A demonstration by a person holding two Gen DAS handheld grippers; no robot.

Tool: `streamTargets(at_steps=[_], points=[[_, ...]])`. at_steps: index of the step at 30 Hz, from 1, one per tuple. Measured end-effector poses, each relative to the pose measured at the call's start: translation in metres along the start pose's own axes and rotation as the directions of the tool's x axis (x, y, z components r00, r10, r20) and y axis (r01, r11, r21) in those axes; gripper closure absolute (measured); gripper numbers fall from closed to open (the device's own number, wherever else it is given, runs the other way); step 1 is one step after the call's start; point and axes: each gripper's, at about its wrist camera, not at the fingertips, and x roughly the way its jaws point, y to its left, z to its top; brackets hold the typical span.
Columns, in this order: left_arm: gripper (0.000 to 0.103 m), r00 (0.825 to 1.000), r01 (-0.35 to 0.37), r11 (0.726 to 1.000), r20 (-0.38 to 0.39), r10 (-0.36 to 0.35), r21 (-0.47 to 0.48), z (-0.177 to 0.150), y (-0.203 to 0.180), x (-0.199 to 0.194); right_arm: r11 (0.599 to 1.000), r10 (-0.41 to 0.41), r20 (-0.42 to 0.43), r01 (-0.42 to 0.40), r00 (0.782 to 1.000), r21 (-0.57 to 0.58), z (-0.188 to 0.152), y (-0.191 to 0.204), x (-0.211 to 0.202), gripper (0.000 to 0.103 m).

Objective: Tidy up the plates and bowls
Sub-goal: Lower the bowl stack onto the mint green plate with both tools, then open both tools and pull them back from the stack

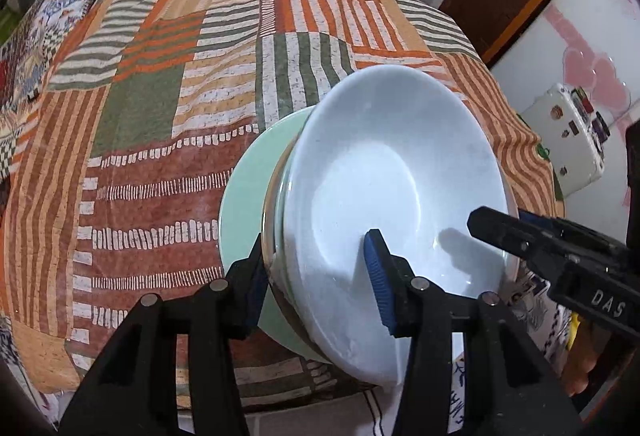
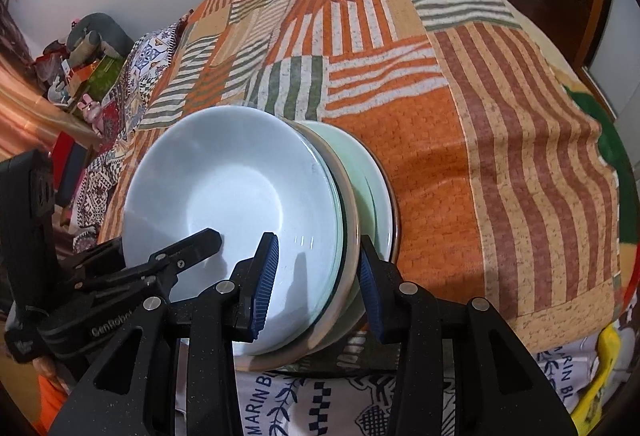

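Note:
A stack of dishes is held tilted above the patchwork cloth: a white bowl [image 1: 392, 172] on top, a clear glass dish under it, and a pale green plate [image 1: 248, 192] at the bottom. My left gripper [image 1: 316, 276] is shut on the stack's near rim, one finger inside the bowl, one outside. In the right wrist view the same white bowl [image 2: 228, 180] and green plate [image 2: 372, 176] show. My right gripper [image 2: 316, 288] is shut on the stack's rim. Each gripper appears in the other's view.
The striped orange, green and cream patchwork cloth [image 1: 168, 84] covers the table. A second patterned cloth [image 2: 132, 76] lies at the left with clutter beyond. A white appliance [image 1: 568, 132] stands to the right, off the table.

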Motion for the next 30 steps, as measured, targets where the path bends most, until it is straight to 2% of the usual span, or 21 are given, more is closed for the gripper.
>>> streamTargets(at_steps=[8,11,16,20,22,25,30], points=[[0.057,1.000,-0.003,1.000,0.001,0.003,-0.014,-0.002,0.002,0.000,1.000,0.007,0.012,-0.007,1.000,-0.006,-0.005,-0.001,-0.002,0.065],[0.057,0.997,-0.071,0.997,0.032,0.071,0.005,-0.003,0.001,-0.009,1.000,0.019,0.001,-0.019,1.000,-0.006,-0.007,-0.002,-0.003,0.063],[0.057,0.995,-0.078,0.997,0.061,0.078,-0.002,-0.004,0.004,-0.029,1.000,0.014,0.010,-0.013,1.000,-0.023,-0.012,0.000,-0.013,0.057],[0.057,0.987,-0.096,0.995,0.134,0.093,0.021,-0.005,-0.004,-0.059,0.999,0.018,0.055,-0.016,0.998,-0.036,-0.012,0.003,-0.034,0.057],[0.057,0.978,-0.105,0.994,0.188,0.096,0.039,-0.006,-0.012,-0.079,0.999,0.026,0.091,-0.022,0.996,-0.049,-0.009,0.005,-0.047,0.057],[0.057,0.953,-0.127,0.989,0.284,0.101,0.076,-0.009,-0.026,-0.112,0.996,0.035,0.166,-0.022,0.985,-0.081,-0.007,0.012,-0.075,0.056],[0.056,0.905,-0.122,0.988,0.419,0.073,0.091,-0.012,-0.045,-0.163,0.990,0.070,0.301,-0.029,0.951,-0.139,-0.009,0.027,-0.124,0.048]])
